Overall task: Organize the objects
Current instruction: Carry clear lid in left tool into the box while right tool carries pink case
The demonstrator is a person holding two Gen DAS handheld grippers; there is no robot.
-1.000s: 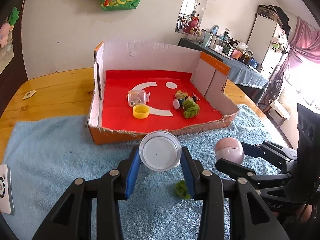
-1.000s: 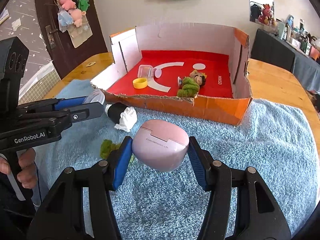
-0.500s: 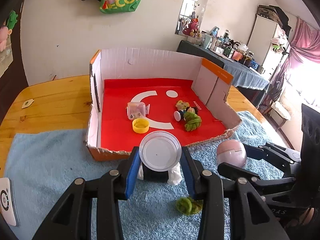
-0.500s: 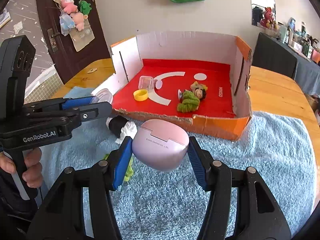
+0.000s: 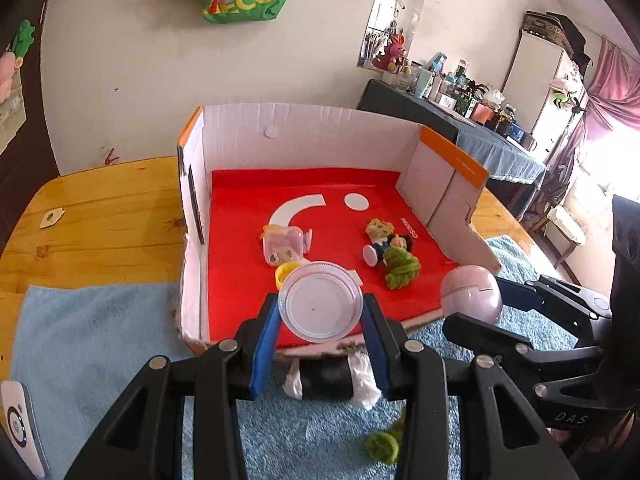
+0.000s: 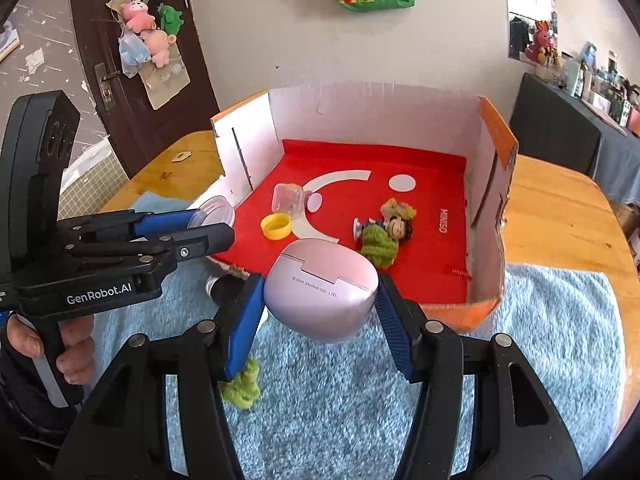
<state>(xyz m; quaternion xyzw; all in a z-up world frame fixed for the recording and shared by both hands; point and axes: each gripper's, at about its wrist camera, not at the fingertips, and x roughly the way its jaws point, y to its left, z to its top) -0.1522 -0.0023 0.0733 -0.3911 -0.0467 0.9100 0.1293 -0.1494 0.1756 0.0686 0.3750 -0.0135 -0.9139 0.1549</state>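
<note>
My left gripper [image 5: 321, 314] is shut on a clear round lid [image 5: 321, 306], held above the near wall of the open cardboard box [image 5: 304, 136]. My right gripper [image 6: 320, 300] is shut on a pink egg-shaped case [image 6: 322, 292], just short of the box's front edge. In the right wrist view the left gripper [image 6: 210, 224] with the lid [image 6: 212, 211] hangs at the box's left corner. On the red box floor lie a clear small jar [image 6: 287, 199], a yellow cap [image 6: 276, 227] and a doll with green yarn [image 6: 380, 236].
A black roll with white paper [image 5: 330, 378] lies on the blue towel [image 5: 92, 332] before the box. A green yarn tuft [image 6: 242, 386] lies near it. A white device [image 5: 18, 426] sits at the towel's left edge. A person's hand [image 6: 48, 354] grips the left handle.
Both grippers moved forward and up toward the box with their loads. The lid now hangs over the box's front wall, and the black roll has come into sight below it.
</note>
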